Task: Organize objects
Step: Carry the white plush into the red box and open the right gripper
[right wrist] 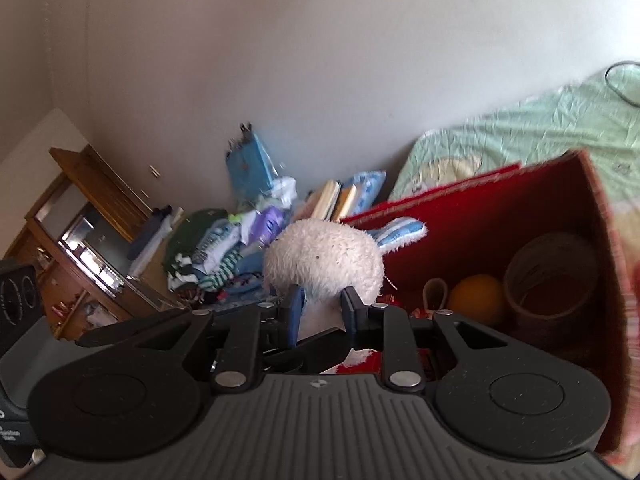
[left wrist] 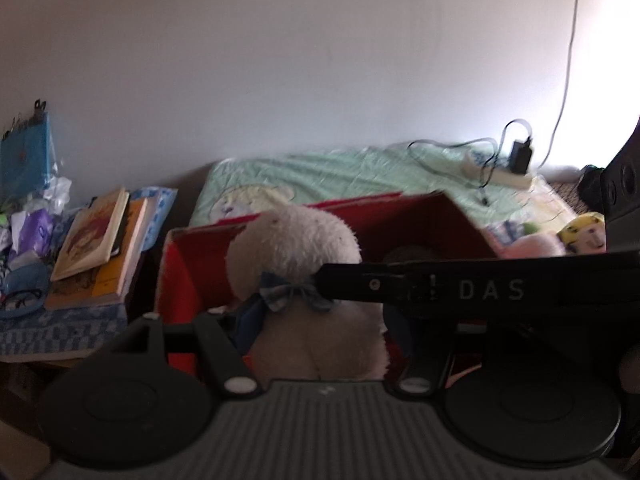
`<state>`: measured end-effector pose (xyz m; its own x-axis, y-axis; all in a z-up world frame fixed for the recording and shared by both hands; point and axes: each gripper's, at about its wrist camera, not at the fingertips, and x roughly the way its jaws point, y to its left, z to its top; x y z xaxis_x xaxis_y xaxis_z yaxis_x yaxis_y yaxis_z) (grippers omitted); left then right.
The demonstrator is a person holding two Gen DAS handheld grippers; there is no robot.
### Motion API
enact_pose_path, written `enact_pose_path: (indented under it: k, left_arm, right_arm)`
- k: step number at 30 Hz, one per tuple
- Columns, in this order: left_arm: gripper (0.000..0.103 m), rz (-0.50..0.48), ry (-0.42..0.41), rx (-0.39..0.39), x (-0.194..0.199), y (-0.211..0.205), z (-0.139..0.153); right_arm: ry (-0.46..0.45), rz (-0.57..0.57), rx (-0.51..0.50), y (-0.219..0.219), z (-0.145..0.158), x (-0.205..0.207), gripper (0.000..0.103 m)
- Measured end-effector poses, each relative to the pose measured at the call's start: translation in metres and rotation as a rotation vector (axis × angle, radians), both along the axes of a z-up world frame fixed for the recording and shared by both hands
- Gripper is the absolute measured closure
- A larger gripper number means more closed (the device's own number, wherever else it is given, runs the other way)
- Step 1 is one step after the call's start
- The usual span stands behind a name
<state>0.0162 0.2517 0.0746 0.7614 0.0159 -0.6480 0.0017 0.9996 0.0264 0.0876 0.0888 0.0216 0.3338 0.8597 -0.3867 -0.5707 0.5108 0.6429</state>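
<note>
Beside the green-quilted bed (left wrist: 320, 172), the right gripper (right wrist: 322, 308) clamps a white plush bunny (right wrist: 324, 260) over a red box (right wrist: 520, 208); the left gripper's (left wrist: 304, 320) opening is unclear.

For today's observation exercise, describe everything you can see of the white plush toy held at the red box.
The white plush toy is fluffy and off-white, with a round head, a blue-and-white striped ear sticking out sideways and a blue checked bow at its neck. It looks soft, like long-pile fabric. It sits roughly upright at the open red box, its lower body hidden. The right gripper is closed on it just below the head, fingers pressing into the fur from both sides. Nothing shows the left gripper gripping it.
</note>
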Motion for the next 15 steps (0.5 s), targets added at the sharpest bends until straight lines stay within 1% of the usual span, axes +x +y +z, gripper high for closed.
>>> enact_pose_path:
  k: [3, 7, 8, 9, 10, 12, 13, 15]
  left_arm:
    - [0.038, 0.019, 0.030, 0.025, 0.004, 0.016, -0.012]
    - [0.039, 0.048, 0.096, 0.014, 0.013, 0.037, -0.029]
    - [0.041, 0.050, 0.106, 0.009, 0.013, 0.040, -0.031]
    - [0.042, 0.047, 0.112, 0.002, 0.013, 0.043, -0.033]
    - [0.043, 0.047, 0.114, -0.002, 0.012, 0.044, -0.035]
    - [0.041, 0.052, 0.125, 0.012, 0.012, 0.046, -0.039]
    - [0.036, 0.054, 0.126, 0.009, 0.012, 0.047, -0.041]
    - [0.032, 0.053, 0.128, -0.005, 0.012, 0.050, -0.042]
  right_arm:
    - [0.042, 0.013, -0.031, 0.015, -0.012, 0.007, 0.077]
    - [0.090, 0.030, -0.099, 0.043, -0.028, 0.011, 0.076]
    - [0.100, 0.035, -0.114, 0.048, -0.030, 0.011, 0.075]
    - [0.107, 0.046, -0.127, 0.052, -0.032, 0.011, 0.070]
    - [0.110, 0.057, -0.142, 0.056, -0.034, 0.009, 0.067]
    - [0.128, 0.072, -0.158, 0.061, -0.038, 0.009, 0.067]
    - [0.138, 0.076, -0.164, 0.063, -0.041, 0.010, 0.066]
    - [0.155, 0.083, -0.155, 0.060, -0.042, 0.012, 0.063]
